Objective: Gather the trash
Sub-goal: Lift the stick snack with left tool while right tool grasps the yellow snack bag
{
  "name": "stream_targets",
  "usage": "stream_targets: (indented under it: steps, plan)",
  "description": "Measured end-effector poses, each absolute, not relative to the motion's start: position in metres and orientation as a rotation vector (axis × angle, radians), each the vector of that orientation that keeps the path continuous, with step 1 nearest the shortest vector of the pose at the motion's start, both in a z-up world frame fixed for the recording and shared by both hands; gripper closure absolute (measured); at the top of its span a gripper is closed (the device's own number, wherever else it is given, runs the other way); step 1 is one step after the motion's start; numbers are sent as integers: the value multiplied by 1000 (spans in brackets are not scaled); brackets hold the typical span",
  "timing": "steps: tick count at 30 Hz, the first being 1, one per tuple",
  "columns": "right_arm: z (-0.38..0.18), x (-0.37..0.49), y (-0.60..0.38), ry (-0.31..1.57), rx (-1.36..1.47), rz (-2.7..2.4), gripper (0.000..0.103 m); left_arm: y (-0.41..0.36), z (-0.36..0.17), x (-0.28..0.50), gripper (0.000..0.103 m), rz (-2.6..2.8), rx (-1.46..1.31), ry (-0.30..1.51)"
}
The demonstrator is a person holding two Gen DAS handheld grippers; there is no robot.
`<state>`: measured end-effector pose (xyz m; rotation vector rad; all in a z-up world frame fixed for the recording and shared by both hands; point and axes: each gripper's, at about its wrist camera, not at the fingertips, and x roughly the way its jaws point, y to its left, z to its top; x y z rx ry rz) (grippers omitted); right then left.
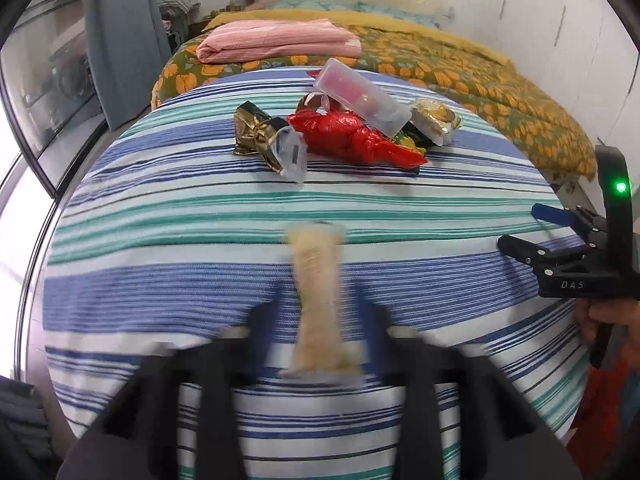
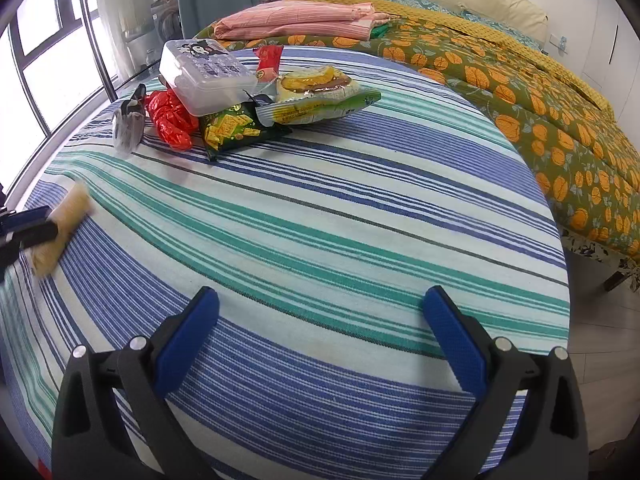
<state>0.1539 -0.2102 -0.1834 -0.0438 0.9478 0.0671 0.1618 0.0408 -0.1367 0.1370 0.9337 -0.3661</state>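
Observation:
A beige wrapped snack [image 1: 318, 300], blurred, lies lengthwise between the fingers of my left gripper [image 1: 322, 320] over the striped tablecloth [image 1: 160, 240]. Cloth shows on both sides of it, so the jaws stand open around it. In the right wrist view the same snack [image 2: 66, 216] and left gripper [image 2: 28, 224] sit at the far left edge. A trash pile lies at the far side: a red plastic bag [image 1: 344, 136], a gold wrapper [image 1: 256, 134], a clear plastic box [image 1: 360, 94], a green cracker packet [image 2: 232, 128] and a cake packet [image 2: 316, 96]. My right gripper [image 2: 324, 320] is open and holds nothing.
The round table's edge [image 2: 560, 280] drops to the floor on the right. Beyond it is a bed with an orange-patterned quilt [image 2: 540, 112] and a folded pink blanket [image 1: 276, 40]. A window [image 2: 44, 60] and a blue curtain [image 1: 120, 40] are on the left.

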Motion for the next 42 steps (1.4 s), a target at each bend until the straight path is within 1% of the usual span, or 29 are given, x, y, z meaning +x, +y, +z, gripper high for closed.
stream_targets:
  steps: [1,4,6,8,13,15,18,20,24,28,29,30,31,33,34,36,37,38,42]
  plan:
    - [-183,154,-210,948,-44,67,5,39,-139,162,34,-348,139,921]
    - [-183,154,-210,948,-44,67,5,38,-151,173,32,-300,127,942]
    - [-184,154,-210,947,-44,68,5,40,-158,178,28,-274,119,951]
    - [-184,153,-210,948,-42,69,5,38,-161,178,18,-240,159,932]
    - [-179,162,-214,979,-5,59,5,43,-163,184,6,-243,142,955]
    - [-163,172,-226,954,117,31,5,43,-164,186,5,-242,147,957]
    - [-131,205,-246,916,375,-26,5,43,-163,188,5,-240,146,957]
    - [-122,229,-249,921,459,-64,5,43,-163,189,5,-241,146,957]
    - [-130,281,-234,1029,544,-125,5,43,-163,189,5,-241,146,958]
    - [-139,310,-224,1039,551,-243,6,42,-163,188,4,-242,144,958]
    - [-141,313,-222,1046,559,-244,11,43,-163,188,4,-242,144,957]
    - [-144,315,-220,1058,565,-239,20,43,-163,188,4,-242,144,958]
    - [-147,319,-217,1078,549,-240,23,43,-163,188,4,-242,144,958]
    - [-150,320,-223,1076,538,-246,37,43,-163,188,4,-243,143,958]
    - [-150,319,-229,1059,537,-242,40,42,-163,188,4,-243,143,958]
    - [-147,318,-235,1038,490,-218,52,42,-163,188,4,-244,142,958]
    - [-143,316,-238,1032,454,-196,56,42,-163,188,4,-243,142,958]
    - [-141,313,-240,1030,417,-177,58,43,-163,188,4,-243,143,958]
    - [-129,293,-254,1024,342,-25,59,42,-163,188,5,-243,143,958]
